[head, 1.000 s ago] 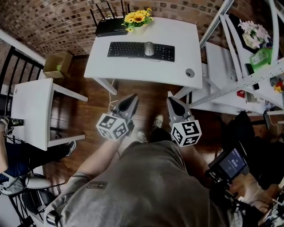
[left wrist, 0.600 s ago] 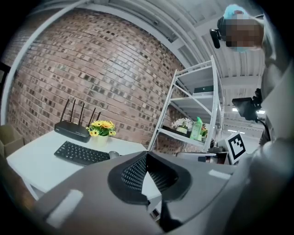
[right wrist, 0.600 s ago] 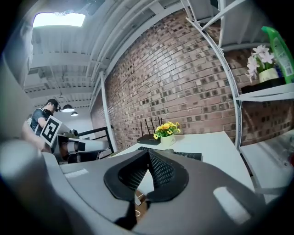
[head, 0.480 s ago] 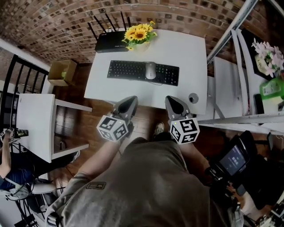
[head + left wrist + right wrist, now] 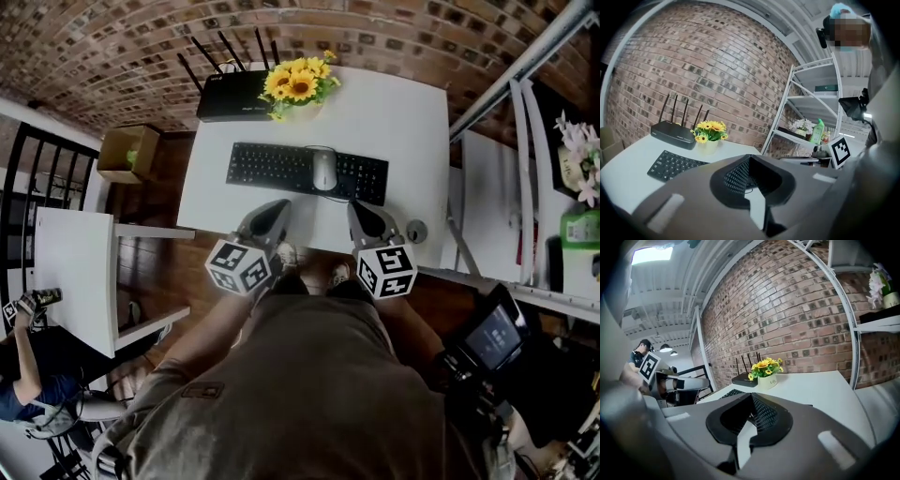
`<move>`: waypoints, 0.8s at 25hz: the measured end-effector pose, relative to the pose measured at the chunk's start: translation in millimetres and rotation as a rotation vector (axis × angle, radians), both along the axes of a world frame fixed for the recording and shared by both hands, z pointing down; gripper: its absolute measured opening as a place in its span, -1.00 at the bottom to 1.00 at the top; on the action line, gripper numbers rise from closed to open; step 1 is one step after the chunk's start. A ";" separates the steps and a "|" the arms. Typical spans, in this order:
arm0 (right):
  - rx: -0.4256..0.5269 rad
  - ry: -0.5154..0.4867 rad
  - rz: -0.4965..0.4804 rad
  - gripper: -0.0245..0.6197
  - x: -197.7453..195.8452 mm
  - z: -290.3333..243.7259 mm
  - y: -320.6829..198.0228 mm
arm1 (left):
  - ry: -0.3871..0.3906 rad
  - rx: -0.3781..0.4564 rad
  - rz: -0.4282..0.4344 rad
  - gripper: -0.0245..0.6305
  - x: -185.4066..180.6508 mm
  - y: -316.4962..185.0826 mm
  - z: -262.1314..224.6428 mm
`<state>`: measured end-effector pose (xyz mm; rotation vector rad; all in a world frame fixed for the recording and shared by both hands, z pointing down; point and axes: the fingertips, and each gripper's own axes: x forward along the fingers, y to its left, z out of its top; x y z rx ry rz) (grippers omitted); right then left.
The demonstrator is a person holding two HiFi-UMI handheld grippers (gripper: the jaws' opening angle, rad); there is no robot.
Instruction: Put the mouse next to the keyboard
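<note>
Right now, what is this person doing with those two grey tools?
A person stands at a white desk, holding a gripper in each hand. The left gripper and right gripper hover over the desk's near edge, both shut and empty. The mouse lies on top of the keyboard, not beside it; nothing touches it.

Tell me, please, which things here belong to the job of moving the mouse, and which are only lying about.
For the job:
mouse, lying on top of the keyboard
white table
left gripper and right gripper, both shut and empty

Only lying about:
router
sunflowers
cardboard box
metal shelf
</note>
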<state>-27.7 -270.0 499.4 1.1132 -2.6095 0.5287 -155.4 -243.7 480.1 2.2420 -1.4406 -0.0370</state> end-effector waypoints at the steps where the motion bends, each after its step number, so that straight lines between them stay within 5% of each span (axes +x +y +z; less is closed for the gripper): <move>1: -0.005 0.009 0.011 -0.89 -3.4 3.3 -6.8 | 0.003 -0.006 0.013 -0.94 -2.9 -6.7 3.1; 7: -0.045 0.062 0.096 -0.76 -26.8 23.7 -45.5 | 0.008 -0.048 0.105 -0.94 -27.1 -41.1 19.4; 15: -0.113 0.183 0.169 -0.03 -63.5 67.5 -86.8 | 0.027 -0.110 0.165 -0.94 -67.5 -67.1 44.8; 20: -0.148 0.277 0.176 0.14 -78.7 91.6 -100.7 | 0.043 -0.145 0.172 -0.94 -89.3 -72.8 54.1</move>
